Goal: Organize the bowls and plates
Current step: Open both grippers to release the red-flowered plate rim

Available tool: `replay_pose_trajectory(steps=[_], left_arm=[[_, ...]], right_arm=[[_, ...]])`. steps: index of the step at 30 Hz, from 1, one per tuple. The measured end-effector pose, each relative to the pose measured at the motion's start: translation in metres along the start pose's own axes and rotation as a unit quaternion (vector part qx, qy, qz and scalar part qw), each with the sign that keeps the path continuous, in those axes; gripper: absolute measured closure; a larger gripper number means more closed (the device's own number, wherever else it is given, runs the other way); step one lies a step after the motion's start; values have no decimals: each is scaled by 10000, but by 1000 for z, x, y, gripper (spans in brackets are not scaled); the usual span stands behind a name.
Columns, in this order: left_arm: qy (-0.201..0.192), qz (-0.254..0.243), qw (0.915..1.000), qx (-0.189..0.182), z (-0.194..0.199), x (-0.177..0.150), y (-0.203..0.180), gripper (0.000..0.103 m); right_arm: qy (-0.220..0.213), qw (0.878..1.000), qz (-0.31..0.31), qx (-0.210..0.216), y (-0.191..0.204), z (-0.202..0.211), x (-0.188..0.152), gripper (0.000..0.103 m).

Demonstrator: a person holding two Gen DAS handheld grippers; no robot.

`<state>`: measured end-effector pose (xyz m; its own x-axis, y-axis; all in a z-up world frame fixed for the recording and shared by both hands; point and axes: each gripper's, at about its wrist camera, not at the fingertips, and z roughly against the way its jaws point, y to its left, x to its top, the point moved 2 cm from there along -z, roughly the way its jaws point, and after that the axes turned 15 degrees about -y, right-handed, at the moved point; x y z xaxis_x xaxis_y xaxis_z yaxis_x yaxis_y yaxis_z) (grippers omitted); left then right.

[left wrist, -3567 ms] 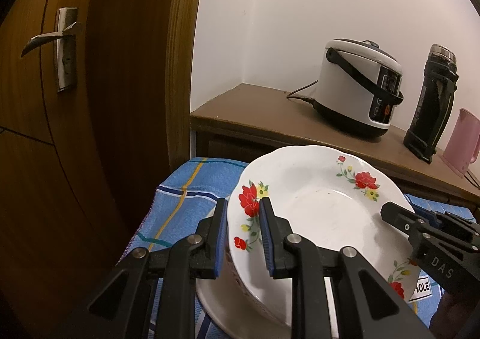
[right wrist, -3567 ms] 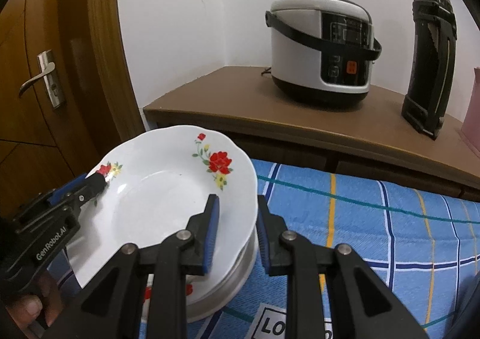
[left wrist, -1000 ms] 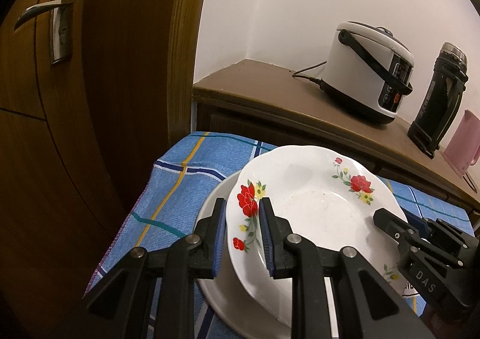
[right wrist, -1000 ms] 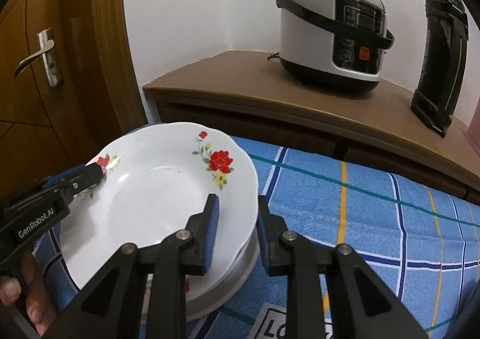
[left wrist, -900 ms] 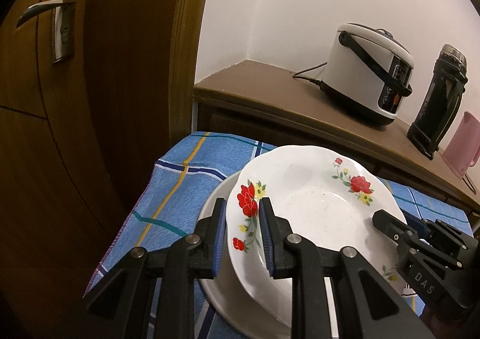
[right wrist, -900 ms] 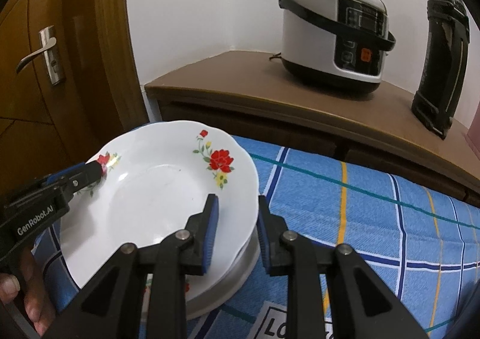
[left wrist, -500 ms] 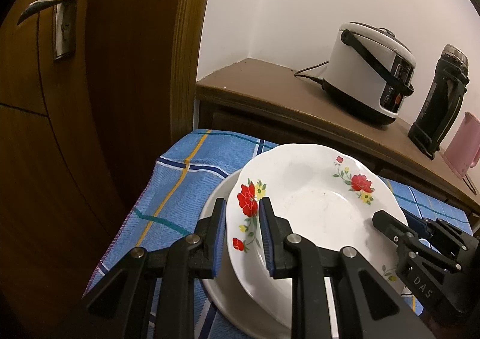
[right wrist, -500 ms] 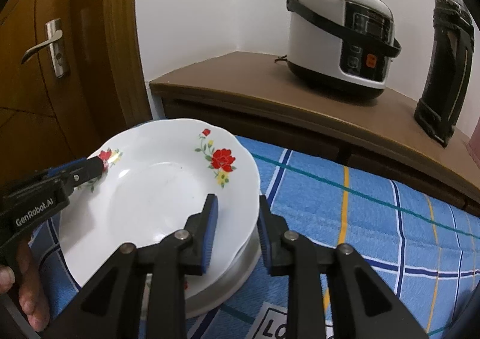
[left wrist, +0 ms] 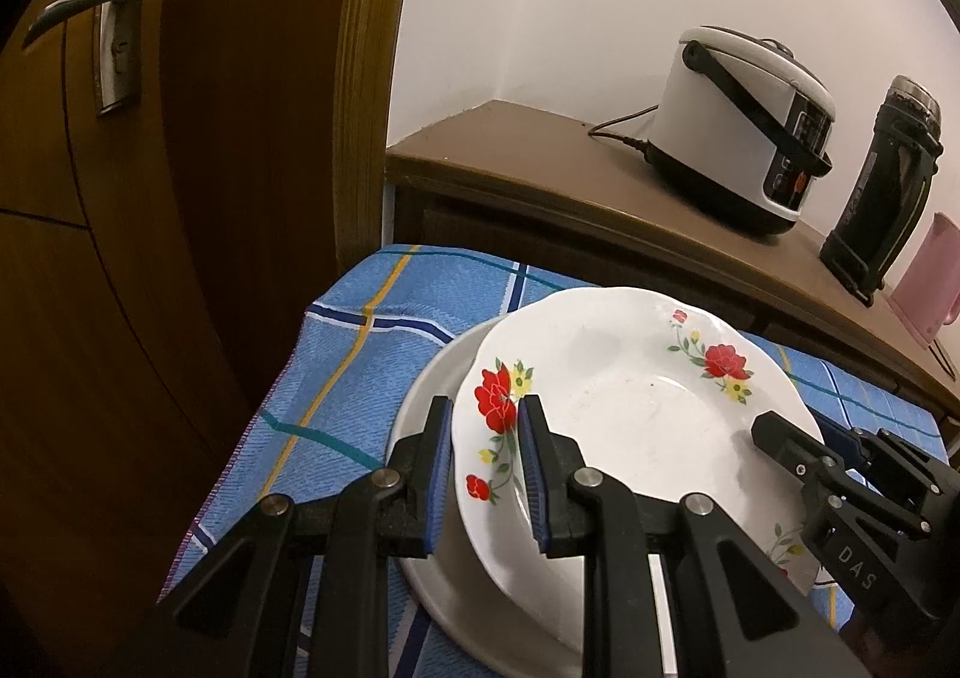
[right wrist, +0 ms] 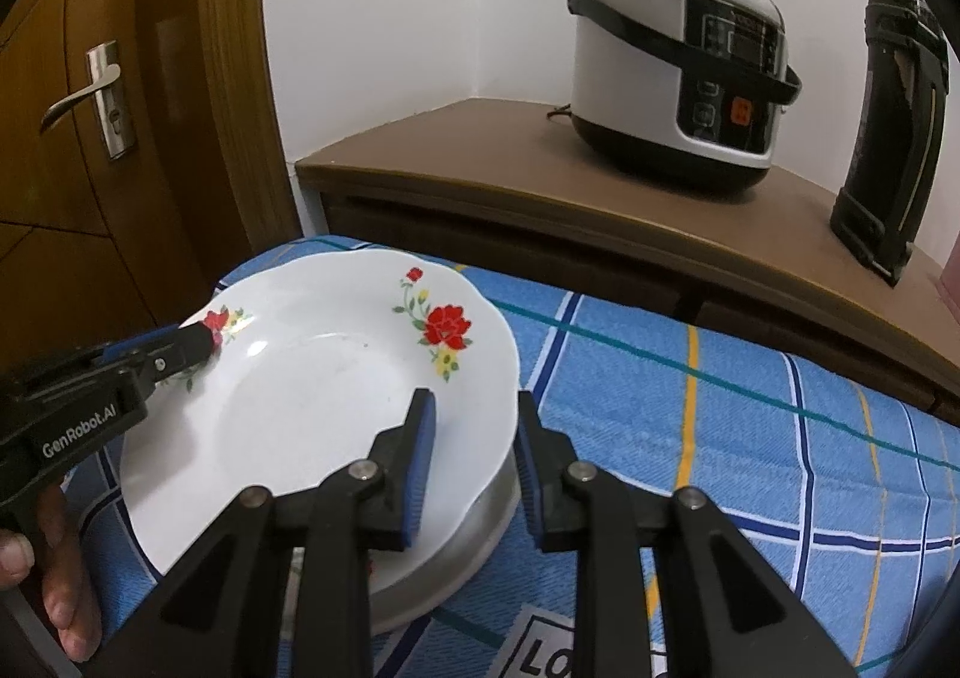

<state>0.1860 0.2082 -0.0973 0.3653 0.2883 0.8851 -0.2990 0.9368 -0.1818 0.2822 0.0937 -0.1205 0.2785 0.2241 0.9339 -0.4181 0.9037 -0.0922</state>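
Left tool (left wrist: 483, 477): I see it clenched on the flowered plate's (left wrist: 624, 408) rim, one pad either side.
Right tool (right wrist: 471, 462): straddles the opposite rim; I cannot tell if the pads truly pinch.
Plate position: tilted, over a plain white dish (right wrist: 480, 522) on the blue checked cloth (right wrist: 750, 438).
Risk: I judge the glossy glaze could slip from the pads and chip the dish below.
Materials: glazed ceramic, scalloped edge; coarse woven cloth.
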Motion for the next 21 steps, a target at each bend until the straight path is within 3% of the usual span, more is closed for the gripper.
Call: replay_pose_trajectory(steps=[16,19,21], left_arm=[[13,-51,10000,12,-1,-1,-1,78],[-54,-101,9999,-38,2,-1,-5,64],[-176,-232,9996,-45,6,0,-10,35]], right_arm=[[77,10000,-16,-48,0,-2,-1,78],[-48,9999,45,-118,2,3,0,77],[-101,9998,93,-176,3,5,0,77]])
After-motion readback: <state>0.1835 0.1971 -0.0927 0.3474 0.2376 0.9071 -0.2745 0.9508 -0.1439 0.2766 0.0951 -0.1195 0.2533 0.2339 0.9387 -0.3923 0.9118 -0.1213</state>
